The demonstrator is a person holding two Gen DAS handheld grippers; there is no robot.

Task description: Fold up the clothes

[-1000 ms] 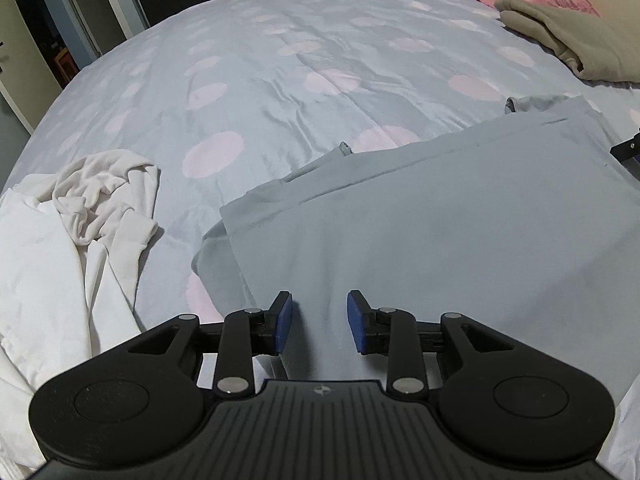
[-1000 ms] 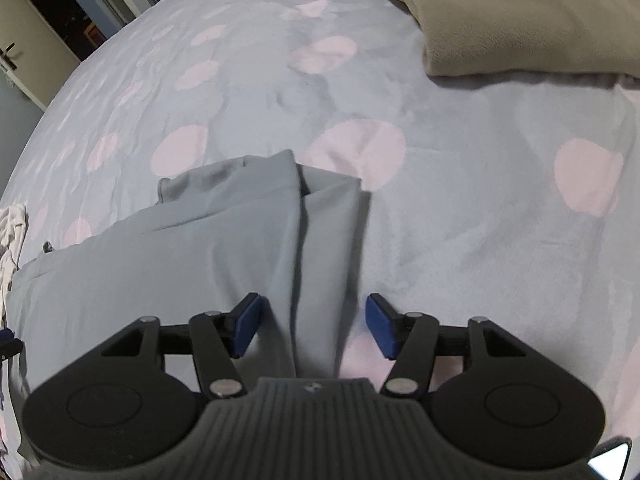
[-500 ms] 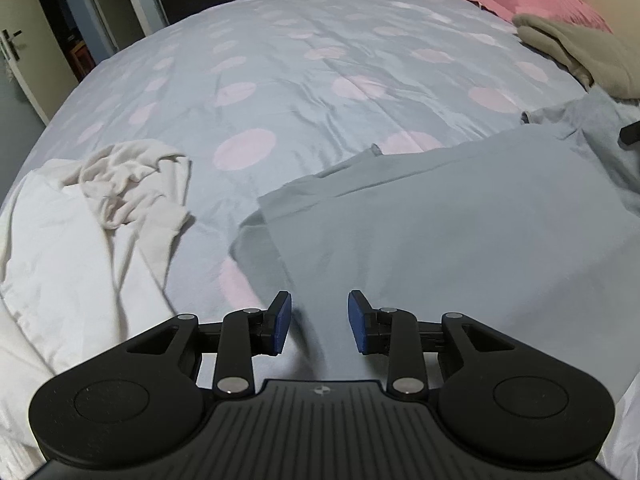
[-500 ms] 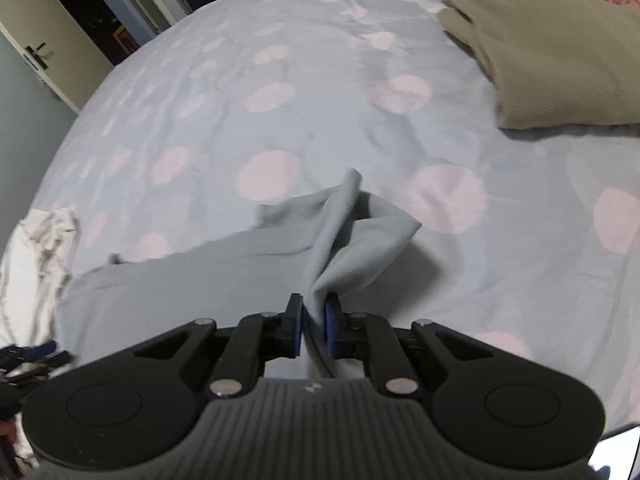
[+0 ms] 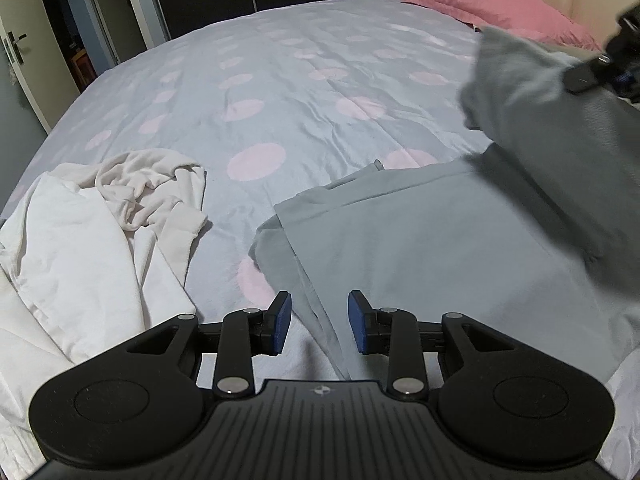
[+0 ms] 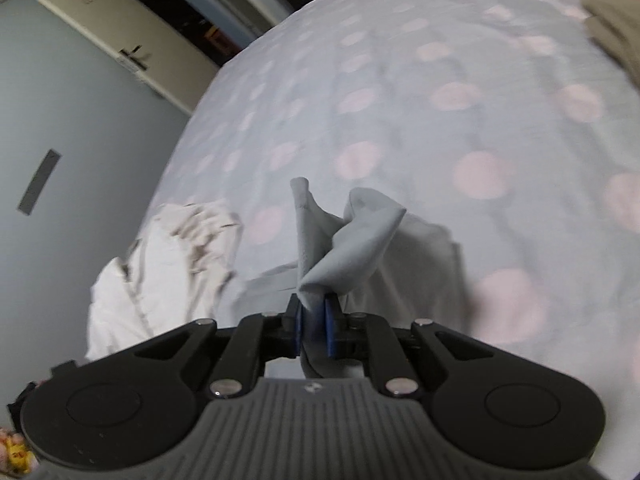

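- Right wrist view: my right gripper is pinched tight on a bunched end of the soft grey cotton garment, held up above the polka-dot grey bedsheet; the rest lies flat on that sheet.
- My left gripper stands wide, gripping nothing, over the garment's near-left edge.
- Risk: the thin pinch could slip out, or the swing could drag the flat, unpinned layer askew towards the crumpled white cloth.
- Half a second ago the end was just clamped low; now it's raised and carried leftwards.
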